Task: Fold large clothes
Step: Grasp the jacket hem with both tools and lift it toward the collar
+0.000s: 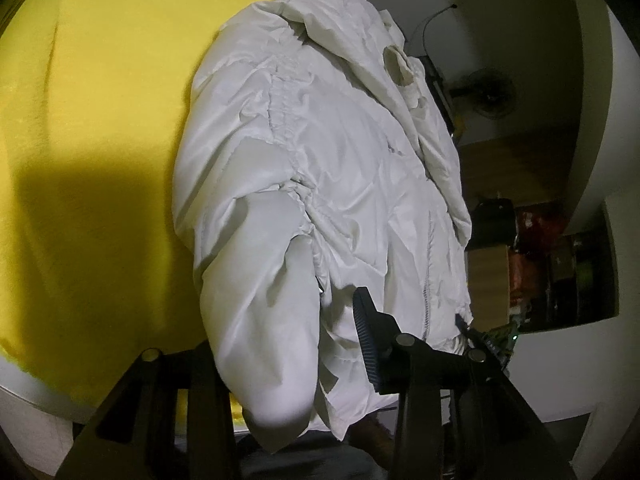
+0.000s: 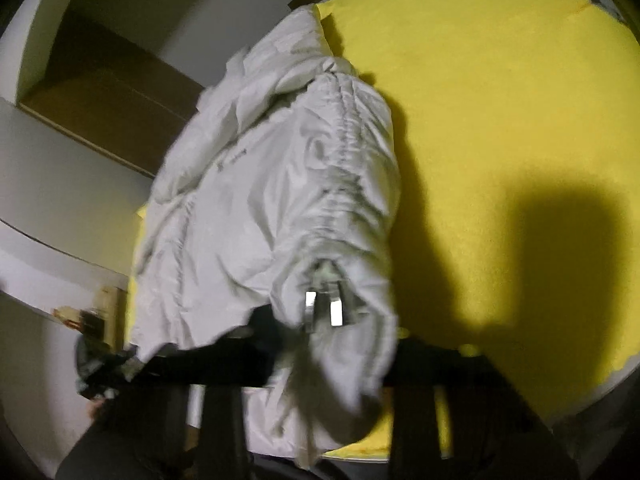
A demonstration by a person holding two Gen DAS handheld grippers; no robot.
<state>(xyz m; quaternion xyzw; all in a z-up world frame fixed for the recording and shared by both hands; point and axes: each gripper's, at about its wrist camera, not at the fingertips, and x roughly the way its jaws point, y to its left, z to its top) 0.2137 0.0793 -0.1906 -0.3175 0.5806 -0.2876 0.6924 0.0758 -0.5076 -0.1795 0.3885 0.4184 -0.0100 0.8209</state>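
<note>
A white puffy jacket (image 1: 320,168) lies crumpled on a yellow-covered table (image 1: 100,120), near its edge. In the left wrist view a sleeve (image 1: 264,320) drapes over my left gripper (image 1: 320,336); only the right finger (image 1: 366,332) shows, the other is under the cloth. In the right wrist view the jacket (image 2: 260,200) lies over my right gripper (image 2: 324,308), whose metal fingertips (image 2: 335,313) poke out close together from bunched fabric. The view is blurred.
The yellow table (image 2: 500,120) stretches wide beside the jacket. Beyond the table edge are white walls, a wooden panel (image 2: 112,104), a fan (image 1: 492,94) and cluttered shelves (image 1: 560,264).
</note>
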